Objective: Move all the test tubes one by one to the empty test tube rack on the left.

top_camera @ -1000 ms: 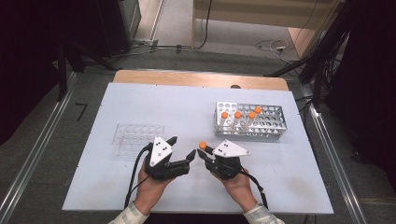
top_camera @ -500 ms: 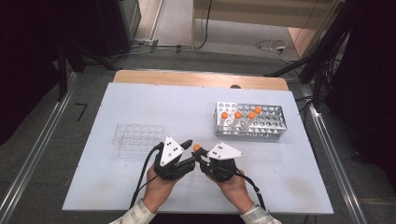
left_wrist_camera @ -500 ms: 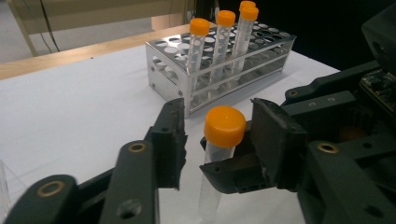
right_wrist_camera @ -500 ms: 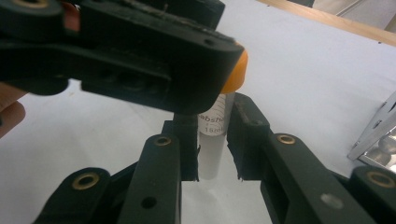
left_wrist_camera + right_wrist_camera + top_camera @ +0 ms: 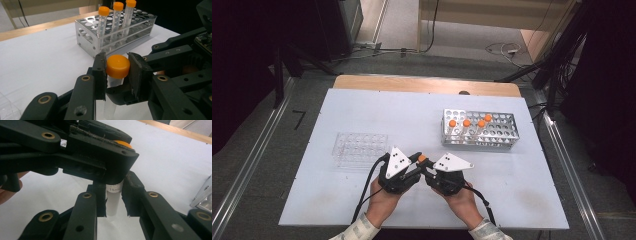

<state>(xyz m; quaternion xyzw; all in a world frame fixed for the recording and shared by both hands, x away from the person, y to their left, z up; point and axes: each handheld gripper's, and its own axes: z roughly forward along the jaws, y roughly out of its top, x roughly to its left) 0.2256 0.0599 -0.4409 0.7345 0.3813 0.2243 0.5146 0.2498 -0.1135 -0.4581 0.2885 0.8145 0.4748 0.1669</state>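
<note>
A clear tube with an orange cap [image 5: 118, 66] stands upright between both grippers, low over the white table. My left gripper [image 5: 117, 71] is shut on the cap, one pad on each side. My right gripper [image 5: 113, 195] is shut on the tube's clear body [image 5: 113, 203] just below, under the left gripper's jaws [image 5: 100, 152]. From above, the left gripper [image 5: 413, 162] and right gripper [image 5: 428, 169] meet nose to nose at the cap [image 5: 422, 159], near the table's front centre.
A metal rack [image 5: 477, 141] holding several orange-capped tubes [image 5: 467, 123] stands at the back right, also seen ahead in the left gripper view [image 5: 91, 41]. A clear plastic rack [image 5: 359, 148] lies left of the grippers. The wooden table edge [image 5: 427, 82] runs along the far side.
My left gripper has moved right to the tube held by the right gripper and shut on its cap. The right gripper has hardly moved.
</note>
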